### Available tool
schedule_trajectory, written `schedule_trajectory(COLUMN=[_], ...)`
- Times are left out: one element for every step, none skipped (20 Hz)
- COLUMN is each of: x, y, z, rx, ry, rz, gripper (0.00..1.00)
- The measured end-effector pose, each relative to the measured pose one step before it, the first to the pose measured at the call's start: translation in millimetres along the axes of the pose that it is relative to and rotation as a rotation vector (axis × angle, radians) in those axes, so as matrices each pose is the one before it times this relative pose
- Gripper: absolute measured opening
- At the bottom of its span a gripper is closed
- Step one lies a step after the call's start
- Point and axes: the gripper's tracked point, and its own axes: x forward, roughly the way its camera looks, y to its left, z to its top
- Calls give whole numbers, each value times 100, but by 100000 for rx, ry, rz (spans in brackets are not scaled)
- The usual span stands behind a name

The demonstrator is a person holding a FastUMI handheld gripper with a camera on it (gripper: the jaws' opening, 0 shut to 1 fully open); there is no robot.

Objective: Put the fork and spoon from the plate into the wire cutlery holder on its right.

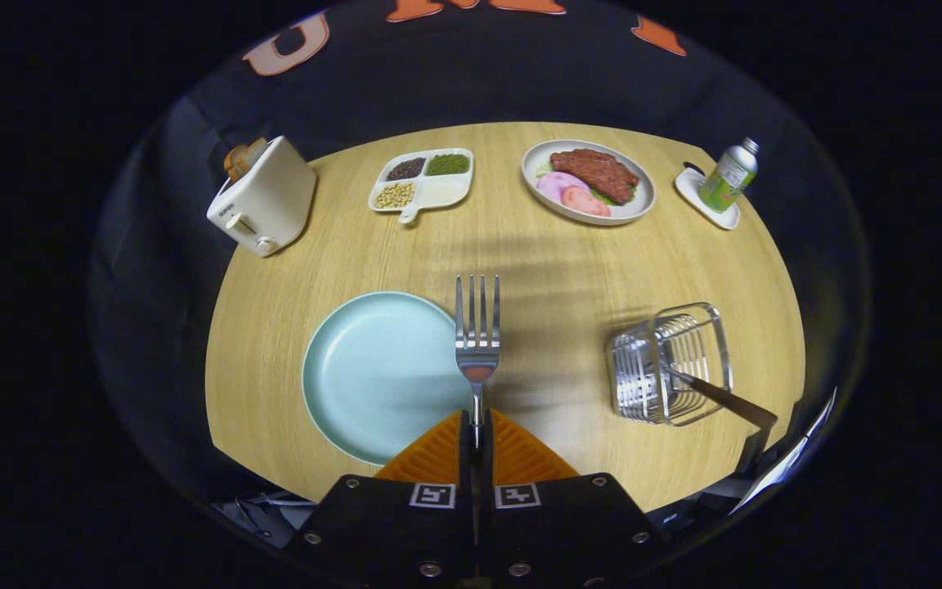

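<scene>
Between the closed fingers of the gripper (477,438), the fork (477,343) is clamped by its handle, tines pointing straight ahead, above the right rim of the empty plate (373,372). Right of it stands the wire cutlery holder (667,364), a brown-handled utensil, presumably the spoon (724,398), already leaning inside. Round wooden table (553,270); booth dark beyond.

Pale blue plate (373,372); silver fork (477,335); cream toaster (265,196).

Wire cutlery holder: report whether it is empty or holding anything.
Not empty: the wire cutlery holder holds one brown-handled utensil, handle leaning out. The fork is in the shut tool.
</scene>
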Motion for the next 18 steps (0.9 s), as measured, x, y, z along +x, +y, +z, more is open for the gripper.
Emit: schedule_trajectory(x=[-598, -345, -374, -361, -261, -219, -132, 29, 11, 35, -52, 34, 13, 92, 127, 119, 37, 11], y=[-1654, -1534, -1509, -1357, -1292, -1290, -1179, -1022, -641, -366, -203, -175, -41, 13, -161, -347, -322, -41], z=[23, -11, -76, -143, -223, -222, -211, -93, -39, -4, 95, 20, -62, -33, 85, 1, 31, 134], rx=[1743, 1273, 1157, 1069, 807, 816, 664, 751, 235, 286, 209, 331, 490, 31, -494, -1058, -833, -264], ry=[-326, -394, -190, -115, 217, 214, 422, 521, 519, 311, -152, 205, 708, 486, -279, -360, -636, -700], rz=[-1031, -1096, -1195, -943, -760, -715, -714, -859, -60, 425, 772, 784, 1068, 989, -120, -789, -822, 78], gripper=[3, 3, 3, 3, 3, 3, 3, 3, 3, 3, 3, 3, 3, 4, 4, 5, 6, 7])
